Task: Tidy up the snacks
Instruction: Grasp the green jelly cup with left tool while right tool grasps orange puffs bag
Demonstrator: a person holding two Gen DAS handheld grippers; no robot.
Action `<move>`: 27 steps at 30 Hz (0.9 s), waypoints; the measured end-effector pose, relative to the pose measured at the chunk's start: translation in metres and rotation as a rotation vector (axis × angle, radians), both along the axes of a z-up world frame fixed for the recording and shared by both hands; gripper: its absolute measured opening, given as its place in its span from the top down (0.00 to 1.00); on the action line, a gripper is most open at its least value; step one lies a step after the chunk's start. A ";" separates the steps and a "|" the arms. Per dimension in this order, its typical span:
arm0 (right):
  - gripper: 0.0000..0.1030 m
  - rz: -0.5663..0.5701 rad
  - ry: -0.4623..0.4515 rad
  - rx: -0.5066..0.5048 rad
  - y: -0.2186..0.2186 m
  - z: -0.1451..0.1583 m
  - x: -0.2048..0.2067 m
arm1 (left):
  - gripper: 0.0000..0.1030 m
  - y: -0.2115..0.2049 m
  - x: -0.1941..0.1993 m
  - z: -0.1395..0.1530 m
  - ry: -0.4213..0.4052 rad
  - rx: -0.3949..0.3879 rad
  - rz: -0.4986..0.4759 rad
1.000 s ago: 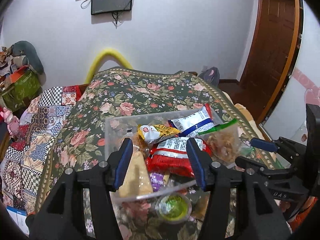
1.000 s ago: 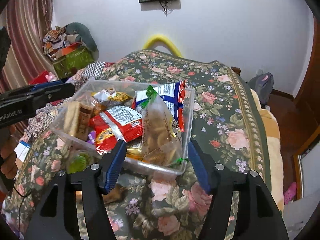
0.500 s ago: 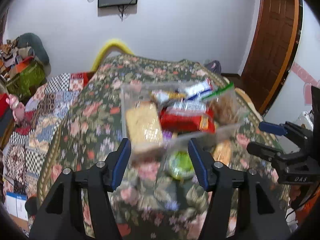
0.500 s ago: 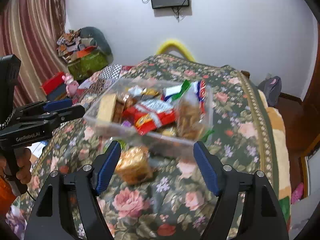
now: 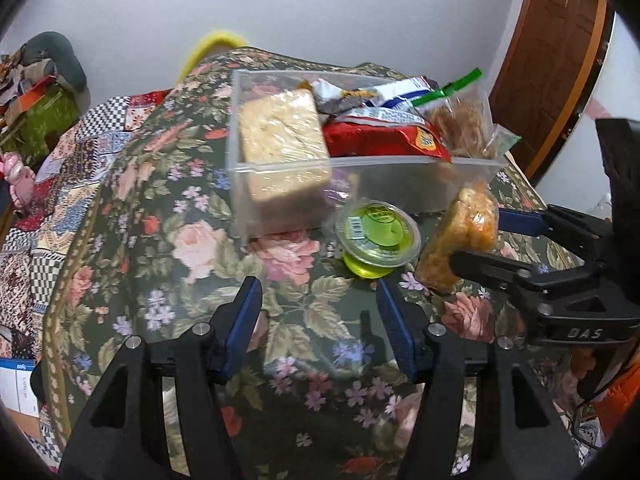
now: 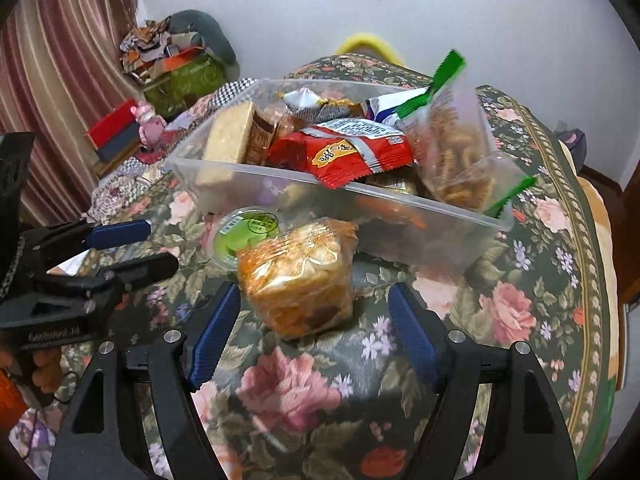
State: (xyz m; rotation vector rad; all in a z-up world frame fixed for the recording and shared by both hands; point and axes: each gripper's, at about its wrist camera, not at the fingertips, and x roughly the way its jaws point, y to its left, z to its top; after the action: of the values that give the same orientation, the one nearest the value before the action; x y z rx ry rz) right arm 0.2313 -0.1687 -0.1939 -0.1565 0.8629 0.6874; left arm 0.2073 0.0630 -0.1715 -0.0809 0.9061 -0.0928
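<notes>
Withdrawn since earlier from the clear bin [image 6: 400,204], both grippers, left [image 5: 320,320] and right [image 6: 314,330], stood open and empty; orange cracker pack [image 6: 298,276] lay before the bin, just beyond the right gripper's fingertips.

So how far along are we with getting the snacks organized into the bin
Mostly done: the clear bin already holds the red packet, cracker block and zip bag. Nothing is in hand; the right claw is open around the orange-wrapped snack, and the left claw is open. That snack and the green cup remain on the bedspread.
</notes>
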 end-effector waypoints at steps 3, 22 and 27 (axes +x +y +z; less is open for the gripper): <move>0.52 0.018 0.016 0.028 0.000 -0.001 0.004 | 0.43 -0.008 0.007 -0.007 0.011 -0.007 -0.022; 0.58 -0.073 -0.005 0.112 -0.045 0.011 0.005 | 0.56 -0.045 0.052 -0.029 0.013 0.001 -0.061; 0.58 -0.072 -0.026 0.129 -0.046 0.021 0.003 | 0.56 -0.039 0.037 -0.008 -0.036 -0.004 -0.060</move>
State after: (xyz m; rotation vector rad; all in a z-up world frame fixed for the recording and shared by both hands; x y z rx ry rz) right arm 0.2347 -0.2146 -0.1728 -0.0189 0.7932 0.6698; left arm 0.2442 0.0238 -0.1797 -0.0553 0.8727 -0.1516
